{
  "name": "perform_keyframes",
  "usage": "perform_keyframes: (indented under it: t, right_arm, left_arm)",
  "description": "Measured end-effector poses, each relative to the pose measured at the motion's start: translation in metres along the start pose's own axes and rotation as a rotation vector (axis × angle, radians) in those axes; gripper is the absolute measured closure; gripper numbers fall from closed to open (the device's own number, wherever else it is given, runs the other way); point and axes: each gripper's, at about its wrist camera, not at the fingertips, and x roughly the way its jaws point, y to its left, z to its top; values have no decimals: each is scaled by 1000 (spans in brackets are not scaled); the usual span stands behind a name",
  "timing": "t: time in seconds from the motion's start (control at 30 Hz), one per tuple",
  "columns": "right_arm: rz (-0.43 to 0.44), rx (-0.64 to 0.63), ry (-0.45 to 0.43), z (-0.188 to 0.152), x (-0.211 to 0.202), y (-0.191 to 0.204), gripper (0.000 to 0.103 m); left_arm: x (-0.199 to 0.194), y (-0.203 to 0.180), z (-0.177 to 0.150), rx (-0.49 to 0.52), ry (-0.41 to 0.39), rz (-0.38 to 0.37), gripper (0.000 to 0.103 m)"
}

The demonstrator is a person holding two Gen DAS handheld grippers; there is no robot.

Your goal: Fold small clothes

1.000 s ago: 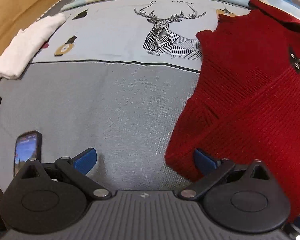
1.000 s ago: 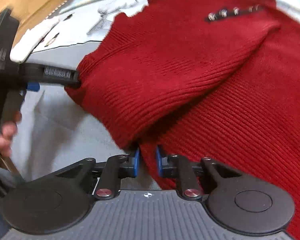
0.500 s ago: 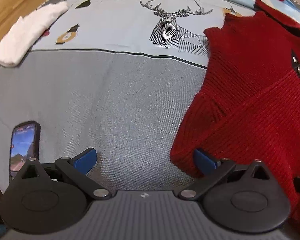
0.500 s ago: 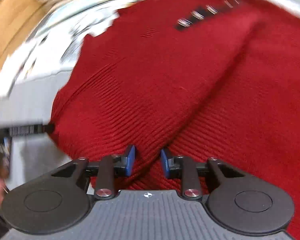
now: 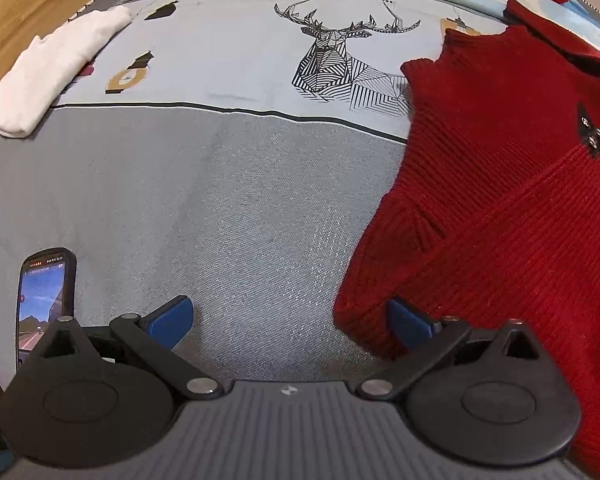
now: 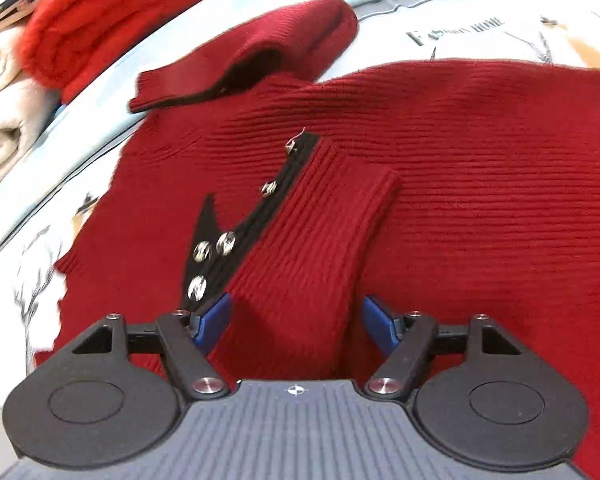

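On the printed bedsheet (image 5: 228, 60), a red knit sweater (image 6: 480, 184) is lying spread; both the left gripper (image 5: 290, 318) and right gripper (image 6: 296, 316) are hovering open-fingered, gripping nothing.

Sweater (image 6: 480, 200): dark red rib knit; black placket (image 6: 236, 240), silver snaps. Sheet (image 5: 240, 208): grey below, pale blue above, black line-drawn deer (image 5: 340, 60). Cloth (image 5: 48, 80): white. Gripper pads (image 5: 170, 316): blue; arms black.
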Motion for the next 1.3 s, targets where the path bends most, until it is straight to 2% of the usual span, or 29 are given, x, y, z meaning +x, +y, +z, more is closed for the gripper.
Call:
perform_keyframes:
  t: [0.03,0.1,0.27,0.4,0.47,0.5,0.53,0.57,0.6,0.63,0.67,0.73,0.83,0.9,0.97,1.03,1.1,1.13,1.23,1.3]
  right_arm:
    - [-17,-51,-55,1,-2,7,92]
    - [18,-155,-94,2,-11,22,93]
    - [214,-348,-277,7,-66,58,94]
    - [369,-377,-356,24,-95,70,94]
    - [351,-351,-370,37,-77,74,92]
    - [301,-327,-351,42,-58,71,83]
    - [231,-304,-294,47,-33,67,49]
    - [142,-291,-194,51,-7,63,32]
    - [67,-286,-98,54,13,58,32]
    - [1,-265,-30,54,28,49,43]
    - [-4,-217,-25,52,30,37,43]
    - [98,-142,-57,40,10,18,42]
    - [254,-127,50,9,-16,6,41]
    - [331,-199,150,-28,-24,12,42]
    - [377,-298,213,-65,-32,22,42]
    - [370,-411,280,-102,-33,36,42]
    - [316,-578,135,-142,-49,52,42]
    - [310,-650,122,-155,-53,61,39]
    - [290,-730,166,-162,-59,74,35]
    - [305,-645,197,-147,-66,65,38]
  left_arm:
    - [0,1,0,-2,1,-3,0]
    - [-1,3,0,-9,3,-4,0]
    - [-13,6,-10,8,-20,56,0]
    - [-4,14,-16,-4,30,83,0]
    - [-1,17,-13,-33,44,67,0]
    - [-2,18,-12,-40,41,64,0]
    - [-4,18,-10,-48,31,61,0]
    - [-6,17,-8,-53,18,58,1]
    - [-9,16,-5,-54,7,59,1]
    - [-11,15,-4,-53,-8,57,1]
    - [-13,14,-3,-55,-18,52,1]
    - [-16,12,0,-62,-31,37,1]
    - [-21,11,1,-80,-42,25,1]
    - [-26,13,1,-100,-51,10,1]
    - [-31,16,1,-114,-60,0,1]
    - [-38,19,-1,-130,-65,-35,1]
    - [-46,20,-3,-158,-59,-90,1]
    - [-49,19,-6,-175,-63,-118,0]
    - [-43,6,-11,-170,-12,-174,0]
    - [-34,-8,-14,-176,52,-226,1]
